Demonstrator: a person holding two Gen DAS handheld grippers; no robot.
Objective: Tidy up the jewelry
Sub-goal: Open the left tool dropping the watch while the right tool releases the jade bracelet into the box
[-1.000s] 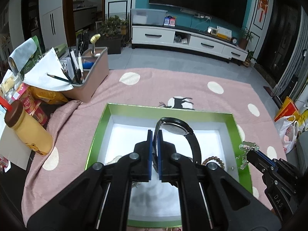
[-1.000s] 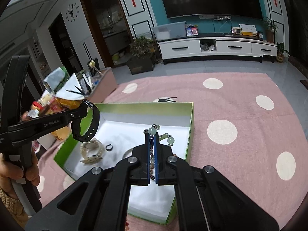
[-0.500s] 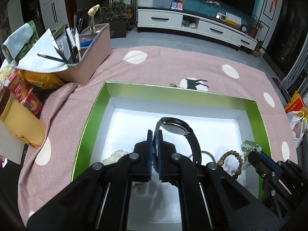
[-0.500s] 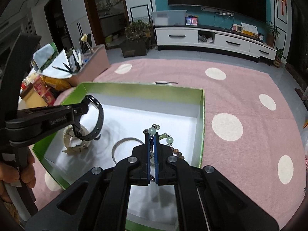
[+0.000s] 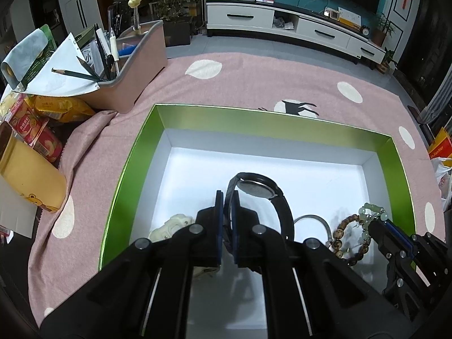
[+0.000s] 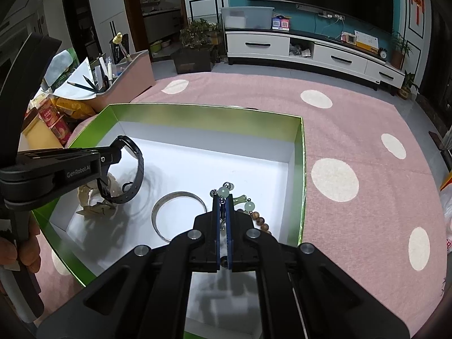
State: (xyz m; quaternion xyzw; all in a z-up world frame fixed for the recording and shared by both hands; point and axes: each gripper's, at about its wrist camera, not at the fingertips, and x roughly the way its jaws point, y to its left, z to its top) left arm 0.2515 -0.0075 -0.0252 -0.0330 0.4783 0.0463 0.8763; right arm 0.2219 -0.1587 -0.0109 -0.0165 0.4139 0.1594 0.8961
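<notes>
Left wrist view: we are lowering both loads deeper into the green box [image 5: 132, 163] than a second ago.
Left gripper [image 5: 227, 197] is pinching the black watch [image 5: 260, 188]; right gripper [image 6: 223, 200] is pinching the jade bead bracelet [image 6: 248, 205].

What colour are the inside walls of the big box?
Bright green, while the floor of the box is white. The left wrist view shows it best.

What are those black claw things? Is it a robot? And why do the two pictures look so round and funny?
No robot: a person holds two grabbing tools. Each carries a wide-eyed camera, which bends the picture. One picture looks along the left gripper, the other along the right gripper. The left jaws are shut on a black watch; the right jaws are shut on a pale green bead string. Both hang over a green box on a pink spotted cloth. Inside lie a silver bangle and a brown bead bracelet.
</notes>
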